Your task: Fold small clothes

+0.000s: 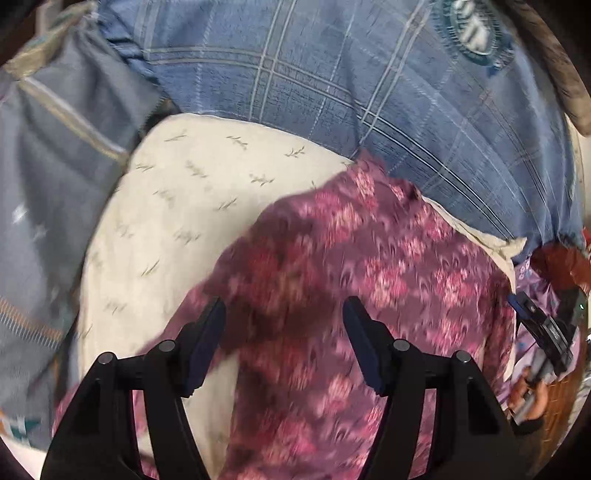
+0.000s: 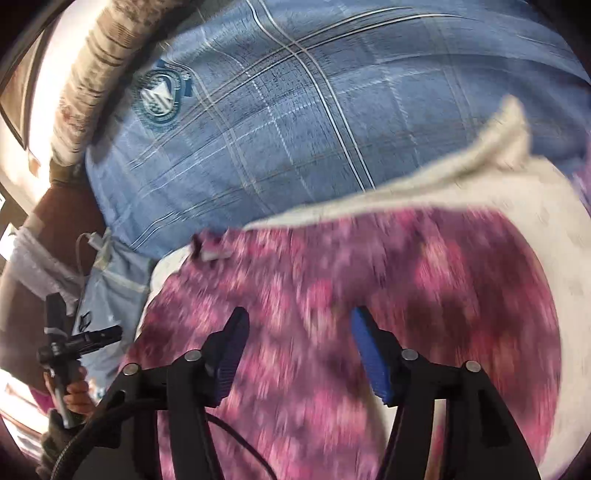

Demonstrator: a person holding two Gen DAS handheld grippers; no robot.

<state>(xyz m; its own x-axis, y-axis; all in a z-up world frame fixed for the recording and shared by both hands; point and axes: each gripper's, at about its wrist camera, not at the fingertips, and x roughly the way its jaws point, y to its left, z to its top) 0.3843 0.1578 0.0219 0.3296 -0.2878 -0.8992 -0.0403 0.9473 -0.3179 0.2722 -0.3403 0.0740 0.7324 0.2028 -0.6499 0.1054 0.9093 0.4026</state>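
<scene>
Pink and purple flowers cover the small cloth (image 1: 332, 295), and it lies spread on top of a cream pillow (image 1: 177, 206) with little leaf marks. The cloth looks blurry in both views.

To the left of the cream pillow sits a grey-blue cushion (image 1: 55, 155) with pale stripes. Behind the cream pillow lies a big blue checked pillow (image 1: 332, 85) with a round badge (image 1: 472, 29) near its top corner.

In the left wrist view, the left gripper (image 1: 283, 306) hangs just over the flowery cloth. Its two fingers (image 1: 207, 339) are spread wide apart and have nothing between them. I cannot tell if the tips touch the cloth. The left finger sits near the cloth's edge, where the cream pillow shows. Far to the right of the cream pillow, the other tool shows small at the picture's edge, held by a hand (image 1: 532, 398).

In the right wrist view, the right gripper (image 2: 300, 319) also hangs just over the flowery cloth. Its fingers (image 2: 369, 354) are wide apart too, and they grip nothing. One corner of the cloth (image 2: 207, 251) sticks up a little, close to the blue checked pillow. A corner of the cream pillow (image 2: 509, 122) pokes up against the blue checked pillow on the right.
</scene>
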